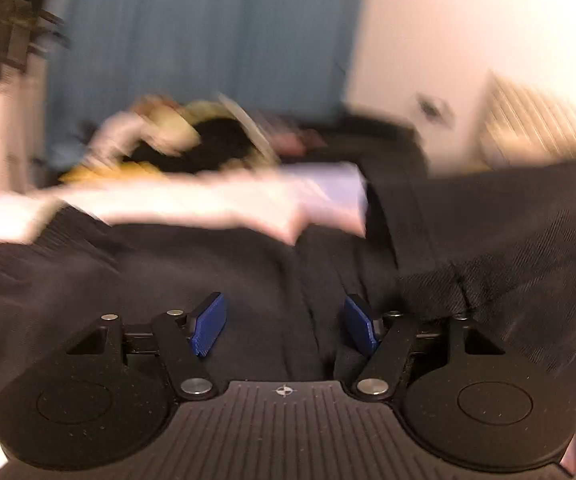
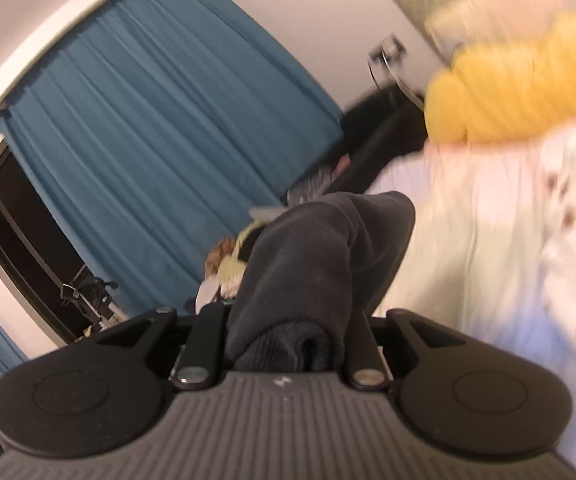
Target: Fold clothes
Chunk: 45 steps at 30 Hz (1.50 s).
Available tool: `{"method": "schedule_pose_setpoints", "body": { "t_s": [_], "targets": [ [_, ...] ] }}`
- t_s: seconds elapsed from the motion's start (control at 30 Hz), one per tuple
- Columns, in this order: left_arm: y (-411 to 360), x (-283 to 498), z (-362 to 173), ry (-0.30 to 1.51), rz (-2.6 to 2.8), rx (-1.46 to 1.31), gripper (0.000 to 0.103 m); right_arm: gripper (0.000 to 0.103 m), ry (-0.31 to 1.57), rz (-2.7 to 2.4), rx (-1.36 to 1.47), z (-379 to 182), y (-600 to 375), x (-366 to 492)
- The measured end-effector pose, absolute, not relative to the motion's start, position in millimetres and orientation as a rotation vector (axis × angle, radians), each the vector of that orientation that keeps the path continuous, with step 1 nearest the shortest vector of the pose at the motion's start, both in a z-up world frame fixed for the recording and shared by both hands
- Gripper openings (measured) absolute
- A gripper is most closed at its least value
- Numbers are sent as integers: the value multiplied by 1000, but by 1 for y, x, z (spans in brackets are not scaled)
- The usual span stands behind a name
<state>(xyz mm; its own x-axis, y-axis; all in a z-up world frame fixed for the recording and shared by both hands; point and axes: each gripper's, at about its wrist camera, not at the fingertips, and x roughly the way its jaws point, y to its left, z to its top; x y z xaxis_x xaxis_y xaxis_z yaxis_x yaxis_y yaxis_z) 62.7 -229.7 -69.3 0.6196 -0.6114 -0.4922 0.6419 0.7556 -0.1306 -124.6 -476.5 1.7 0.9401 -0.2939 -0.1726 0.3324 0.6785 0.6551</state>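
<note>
- The left claw (image 1: 284, 326) is standing released, its blue pads (image 1: 208, 324) apart and gripping nothing.
- The dark garment (image 1: 216, 276) is lying spread beneath that claw, filling the left wrist view from nine o'clock to three o'clock, over a white bed sheet (image 1: 192, 204).
- The right claw (image 2: 288, 344) is clenching a bunched fold of the dark garment (image 2: 308, 264), which is rising toward twelve o'clock between its fingers.
- A blue curtain (image 2: 160, 120) is hanging at ten o'clock in the right wrist view.
- A yellow pillow (image 2: 520, 88) is lying at two o'clock, beside a spotted white cover (image 2: 560, 208) at three o'clock.
</note>
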Motion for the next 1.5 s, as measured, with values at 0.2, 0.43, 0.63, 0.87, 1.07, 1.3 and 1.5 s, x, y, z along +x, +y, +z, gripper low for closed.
{"method": "schedule_pose_setpoints", "body": {
  "t_s": [0.2,0.43,0.63,0.87,1.07,1.3,1.5],
  "targets": [
    [-256,50,-74,607,-773,190,71,19,55,-355,478,40,-442,-125],
    [-152,51,-8,526,-679,148,87,22,85,-310,376,46,-379,-43],
    [-36,55,24,429,-489,-59,90,24,145,-240,236,41,-301,38],
    [46,85,27,371,-344,-297,90,24,299,-123,43,-17,-198,132],
    [72,112,2,408,-328,-363,90,27,449,-96,-100,-95,-138,185],
    [73,127,-15,400,-390,-376,91,59,417,16,-152,-90,-133,172],
    [72,132,-32,405,-411,-419,91,74,377,227,-205,-51,-149,124]
  ]
}}
